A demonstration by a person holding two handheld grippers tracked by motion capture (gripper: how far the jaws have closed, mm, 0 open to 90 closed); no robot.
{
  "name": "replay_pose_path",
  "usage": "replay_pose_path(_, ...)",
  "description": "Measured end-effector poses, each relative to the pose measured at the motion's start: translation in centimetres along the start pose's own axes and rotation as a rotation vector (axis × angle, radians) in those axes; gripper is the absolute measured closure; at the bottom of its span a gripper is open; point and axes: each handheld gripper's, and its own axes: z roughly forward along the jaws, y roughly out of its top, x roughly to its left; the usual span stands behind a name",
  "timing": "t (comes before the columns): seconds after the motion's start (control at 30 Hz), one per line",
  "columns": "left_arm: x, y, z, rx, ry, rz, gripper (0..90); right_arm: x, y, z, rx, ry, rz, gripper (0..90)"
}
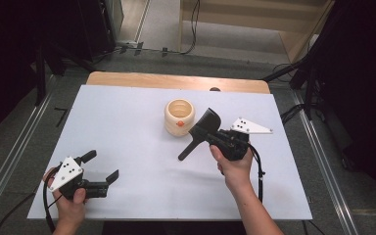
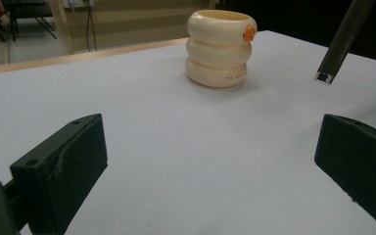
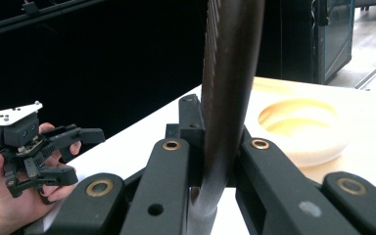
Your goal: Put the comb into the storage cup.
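A black spatula (image 1: 196,139) is clamped near its neck by my right gripper (image 1: 211,138), right of the table's centre. Its blade points up and away, and its handle slants down to the left above the white board. In the right gripper view the spatula (image 3: 227,88) stands between the jaws of the right gripper (image 3: 220,147). A cream ribbed holder (image 1: 179,117) with an orange spot stands upright just left of the blade. My left gripper (image 1: 101,165) is open and holds nothing at the front left, seen from inside as left gripper (image 2: 213,152), with the holder (image 2: 220,49) and the spatula handle (image 2: 340,44) beyond.
A white board (image 1: 127,122) covers the wooden table (image 1: 127,79). Metal rails and dark stands flank the table on the floor. The right gripper view also shows the holder's open mouth (image 3: 303,129) and the left gripper (image 3: 78,155) held in a hand.
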Motion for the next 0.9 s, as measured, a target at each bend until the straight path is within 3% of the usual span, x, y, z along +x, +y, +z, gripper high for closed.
replay_pose_path(0.9, 2.7, -1.2, -3.1, 0.000, 0.077, -0.047, 0.0, -0.9, 2.5, 0.5, -0.020, -0.017, -0.035, 84.0)
